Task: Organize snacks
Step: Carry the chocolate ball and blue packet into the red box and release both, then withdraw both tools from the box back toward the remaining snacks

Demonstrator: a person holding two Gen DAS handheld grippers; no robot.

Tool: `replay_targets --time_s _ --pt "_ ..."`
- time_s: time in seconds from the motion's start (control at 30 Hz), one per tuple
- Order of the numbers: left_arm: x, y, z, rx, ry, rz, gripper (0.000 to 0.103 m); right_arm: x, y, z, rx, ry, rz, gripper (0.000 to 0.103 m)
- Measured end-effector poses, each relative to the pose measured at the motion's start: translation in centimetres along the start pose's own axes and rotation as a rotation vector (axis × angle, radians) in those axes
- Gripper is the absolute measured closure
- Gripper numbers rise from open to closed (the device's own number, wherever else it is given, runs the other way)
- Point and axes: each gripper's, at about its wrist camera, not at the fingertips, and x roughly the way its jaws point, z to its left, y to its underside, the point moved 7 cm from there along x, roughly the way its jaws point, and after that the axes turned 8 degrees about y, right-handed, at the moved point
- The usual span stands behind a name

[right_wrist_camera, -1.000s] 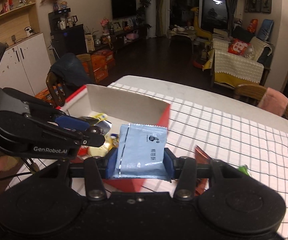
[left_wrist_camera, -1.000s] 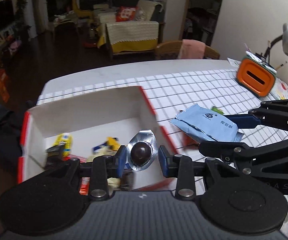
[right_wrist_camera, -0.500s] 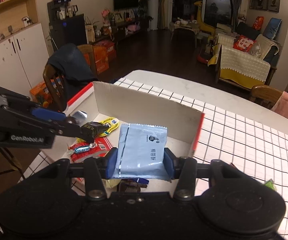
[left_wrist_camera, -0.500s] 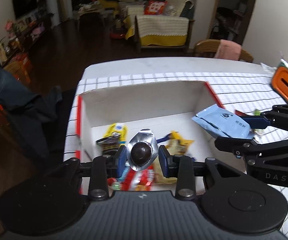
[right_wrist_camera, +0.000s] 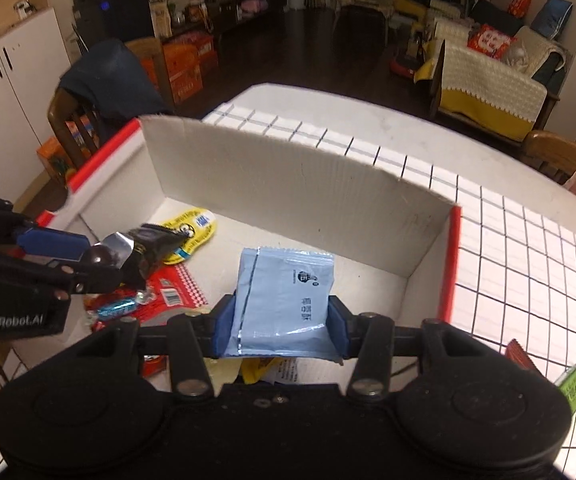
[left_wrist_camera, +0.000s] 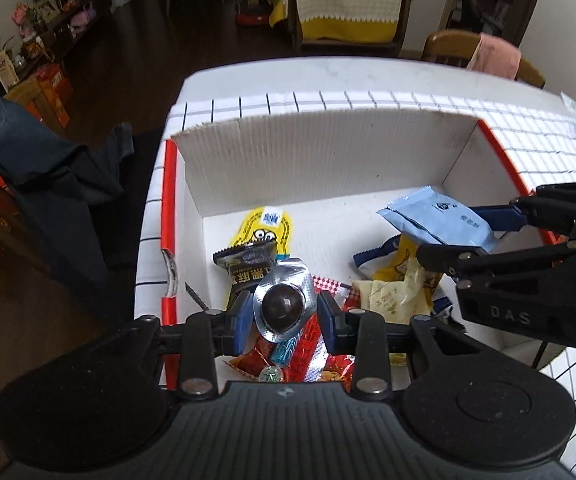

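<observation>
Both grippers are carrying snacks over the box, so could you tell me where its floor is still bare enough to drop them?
Bare floor runs along the box's back wall, from the yellow cartoon packet to the right corner, beneath the blue packet. The near-left part is crowded: black wrapper, red packets, candies.

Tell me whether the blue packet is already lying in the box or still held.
Still held. The blue packet sits clamped between the right gripper pads, hanging above the box floor, not resting among the snacks.
</observation>
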Motion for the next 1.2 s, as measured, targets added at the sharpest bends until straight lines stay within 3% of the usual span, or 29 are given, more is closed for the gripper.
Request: replay_targets --time_s 0.2,0.5,0.67,0.8,1.07,1.2 --pt "1.8 0.1 0.1 -0.019 0.002 0.082 0.068 1.5 -0.4 -0.1 -0.007 0.005 0.026 0.056" --pt "2.4 0.5 -0.6 -0.002 0.000 0.105 0.068 1.8 -0.7 -0.1 -0.018 0.016 0.030 0.054" --pt "1.9 0.5 -0.7 -0.005 0.012 0.083 0.065 0.9 -0.6 -0.2 -0.003 0.004 0.011 0.047" --pt "1.0 0.5 -0.8 -0.001 0.009 0.055 0.053 -0.4 -0.7 -0.5 0.015 -0.007 -0.014 0.043" --pt "-1.3 0.5 -1.5 0.009 0.022 -0.008 0.042 -4.0 -0.6 -1.2 0.058 -0.025 -0.077 0.036" --pt "-2.7 0.6 -2.1 0.024 0.033 -0.044 0.035 -5.9 -0.3 -1.5 0.083 -0.037 -0.111 0.027"
